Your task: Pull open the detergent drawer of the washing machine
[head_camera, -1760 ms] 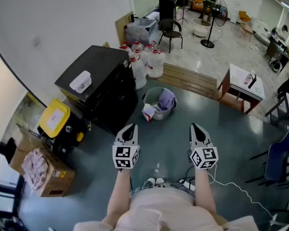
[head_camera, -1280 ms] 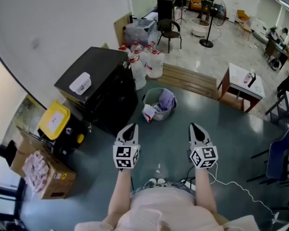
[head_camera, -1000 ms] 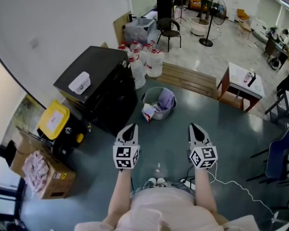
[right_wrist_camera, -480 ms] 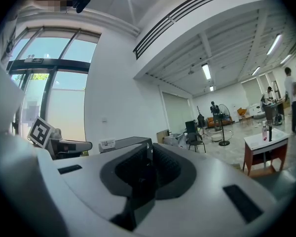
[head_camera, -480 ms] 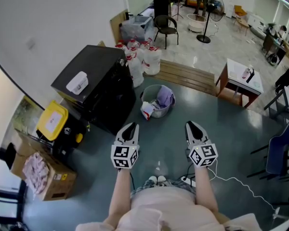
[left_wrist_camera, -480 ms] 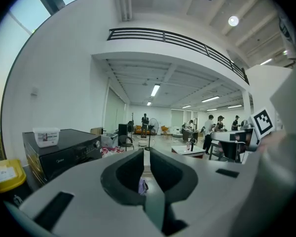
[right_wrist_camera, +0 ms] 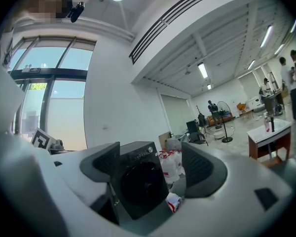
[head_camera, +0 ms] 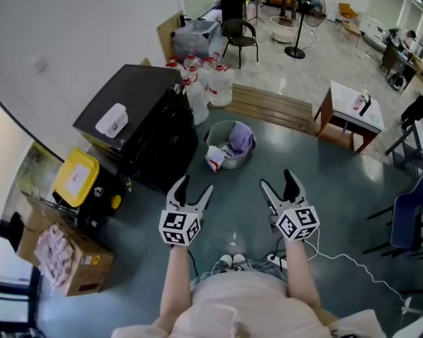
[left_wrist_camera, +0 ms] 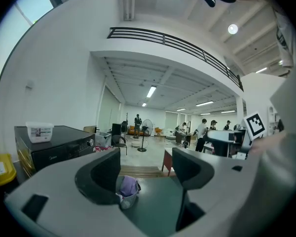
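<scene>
Left gripper [head_camera: 196, 184] and right gripper [head_camera: 276, 180] both opening, jaws empty, well apart from the washing machine [head_camera: 151, 97]

A tub [head_camera: 113, 120] sits on the washing machine [head_camera: 146, 94]; a basket [head_camera: 232, 163] stands right of it, jugs [head_camera: 210, 86] seemingly just behind

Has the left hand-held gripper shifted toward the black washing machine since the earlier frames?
No. The left hand-held gripper sits as far below the round grey laundry basket as before; only its jaws are opening, nothing between them.
</scene>
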Available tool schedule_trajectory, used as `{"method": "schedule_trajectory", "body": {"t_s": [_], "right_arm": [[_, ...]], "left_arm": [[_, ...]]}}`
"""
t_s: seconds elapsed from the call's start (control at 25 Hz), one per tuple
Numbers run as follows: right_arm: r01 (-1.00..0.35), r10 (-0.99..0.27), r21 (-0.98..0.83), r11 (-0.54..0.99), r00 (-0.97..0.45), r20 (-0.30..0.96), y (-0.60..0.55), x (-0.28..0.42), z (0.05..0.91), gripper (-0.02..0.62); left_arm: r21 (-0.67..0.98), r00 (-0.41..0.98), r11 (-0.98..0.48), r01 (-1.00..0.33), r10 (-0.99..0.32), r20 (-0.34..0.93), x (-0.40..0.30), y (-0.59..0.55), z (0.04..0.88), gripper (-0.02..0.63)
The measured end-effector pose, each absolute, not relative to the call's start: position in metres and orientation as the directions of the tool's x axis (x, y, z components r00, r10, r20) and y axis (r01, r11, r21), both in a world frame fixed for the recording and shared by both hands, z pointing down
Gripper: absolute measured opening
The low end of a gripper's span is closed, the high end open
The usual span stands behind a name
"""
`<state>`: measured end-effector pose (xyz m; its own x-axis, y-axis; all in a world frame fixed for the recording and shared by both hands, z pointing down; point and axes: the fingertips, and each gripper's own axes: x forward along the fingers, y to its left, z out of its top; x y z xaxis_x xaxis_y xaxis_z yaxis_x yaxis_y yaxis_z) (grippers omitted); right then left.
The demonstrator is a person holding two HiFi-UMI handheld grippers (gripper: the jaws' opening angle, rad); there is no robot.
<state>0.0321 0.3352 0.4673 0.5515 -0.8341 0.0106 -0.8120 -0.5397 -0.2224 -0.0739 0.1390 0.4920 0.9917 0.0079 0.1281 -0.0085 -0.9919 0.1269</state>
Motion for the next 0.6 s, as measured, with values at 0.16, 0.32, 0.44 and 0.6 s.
{"method": "schedule_trajectory", "body": {"t_s": [0.16,0.32,0.44,0.6], "right_arm": [[-0.804,-0.829,-0.232,-0.547,0.559,0.02,0.327,0.031,0.469,0.403],[-0.793,-0.819,-0.236,-0.562,0.573,0.026,0.32,0.029,0.474,0.405],[-0.785,-0.813,-0.245,-0.569,0.581,0.026,0.313,0.029,0.479,0.405],[-0.782,-0.808,-0.233,-0.578,0.588,0.035,0.304,0.034,0.479,0.405]], "left_arm": [[0.129,0.99,-0.992,0.016,0.033,0.134,-0.077,0.135,0.496,0.346],[0.118,0.99,-0.993,0.02,0.036,0.136,-0.08,0.125,0.498,0.351],[0.108,0.991,-0.994,0.014,0.029,0.133,-0.082,0.115,0.5,0.351],[0.109,0.99,-0.994,0.001,0.017,0.143,-0.08,0.101,0.504,0.351]]}}
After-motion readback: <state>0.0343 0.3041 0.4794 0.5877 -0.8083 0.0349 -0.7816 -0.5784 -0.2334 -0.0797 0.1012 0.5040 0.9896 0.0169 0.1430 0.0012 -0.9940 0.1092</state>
